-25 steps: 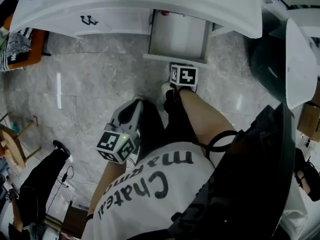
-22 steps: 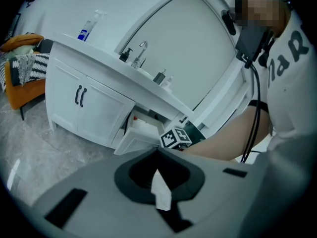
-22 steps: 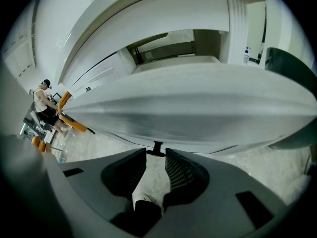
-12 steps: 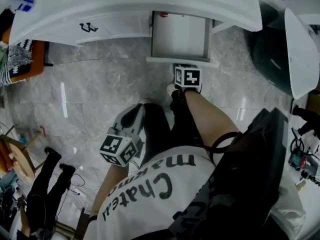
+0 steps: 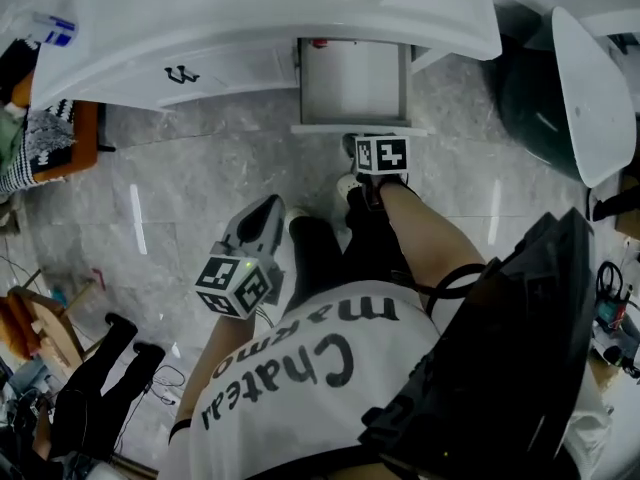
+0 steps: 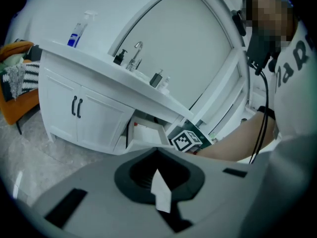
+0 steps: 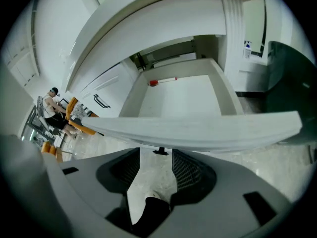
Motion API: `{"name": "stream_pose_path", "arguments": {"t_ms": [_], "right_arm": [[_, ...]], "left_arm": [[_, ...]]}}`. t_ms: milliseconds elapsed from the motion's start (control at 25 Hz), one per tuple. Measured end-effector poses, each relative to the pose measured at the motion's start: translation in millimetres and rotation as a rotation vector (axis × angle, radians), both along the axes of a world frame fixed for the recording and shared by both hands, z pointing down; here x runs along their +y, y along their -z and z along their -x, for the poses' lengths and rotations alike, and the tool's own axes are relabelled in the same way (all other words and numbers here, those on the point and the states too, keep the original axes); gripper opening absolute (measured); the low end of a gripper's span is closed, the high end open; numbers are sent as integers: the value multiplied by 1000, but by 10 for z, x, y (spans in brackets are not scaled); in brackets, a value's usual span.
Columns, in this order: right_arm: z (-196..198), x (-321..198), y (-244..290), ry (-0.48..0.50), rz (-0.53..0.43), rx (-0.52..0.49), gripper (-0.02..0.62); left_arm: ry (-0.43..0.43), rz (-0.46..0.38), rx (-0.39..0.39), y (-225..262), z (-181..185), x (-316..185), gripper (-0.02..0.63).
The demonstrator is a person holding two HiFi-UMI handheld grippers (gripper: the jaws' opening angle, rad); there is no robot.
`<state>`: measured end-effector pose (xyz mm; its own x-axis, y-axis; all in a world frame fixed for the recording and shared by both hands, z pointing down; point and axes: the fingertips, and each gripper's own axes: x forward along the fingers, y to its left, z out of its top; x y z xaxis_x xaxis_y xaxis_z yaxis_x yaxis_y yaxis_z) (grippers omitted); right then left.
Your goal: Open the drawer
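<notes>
The white drawer [image 5: 352, 80] under the vanity top stands pulled out, its front panel [image 5: 358, 128] toward me. In the right gripper view the panel [image 7: 208, 128] runs across the frame, with its small dark handle [image 7: 159, 151] below it. My right gripper [image 7: 159, 156] is at that handle with its jaws opening; the handle sits between the pads [image 7: 190, 168], which do not press on it. A red-capped item [image 7: 161, 81] lies inside the drawer. My left gripper [image 5: 266, 213] hangs lower left, away from the drawer, and looks shut and empty [image 6: 157, 177].
Left of the drawer is a cabinet with two door handles [image 5: 182, 73]. The vanity top carries a faucet [image 6: 134, 53] and a spray bottle [image 6: 79, 31]. An orange chair [image 5: 60, 133] stands far left, a dark round bin [image 5: 540, 98] at right. Another person's legs [image 5: 100, 368] are at lower left.
The head view has shifted a little. The drawer stays pulled out about as far, the right gripper stays at its front panel, and the left gripper has barely moved.
</notes>
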<state>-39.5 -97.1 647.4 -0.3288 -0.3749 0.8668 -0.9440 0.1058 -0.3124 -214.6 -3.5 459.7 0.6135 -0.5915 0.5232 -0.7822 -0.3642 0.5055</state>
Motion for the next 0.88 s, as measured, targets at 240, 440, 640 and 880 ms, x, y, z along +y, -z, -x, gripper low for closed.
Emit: {"name": "stream_pose_path", "arguments": {"t_ms": [240,440,640,880], "right_arm": [[-235,-8,563,-56,35,-129,173],[-644,-5,1183,-58,-90,-147,87],[-1002,-216,2302,-124,-336,-270,24],[-1200,-149,3672,35,-647,-136,12]], "left_arm": [[18,-157,-24,614,83,-578,2],[46,-243,11,1129,36,-754,3],[18,-322,34,1568,-192,-784,3],[-17,-399,45,2078,-358,-873,2]]}}
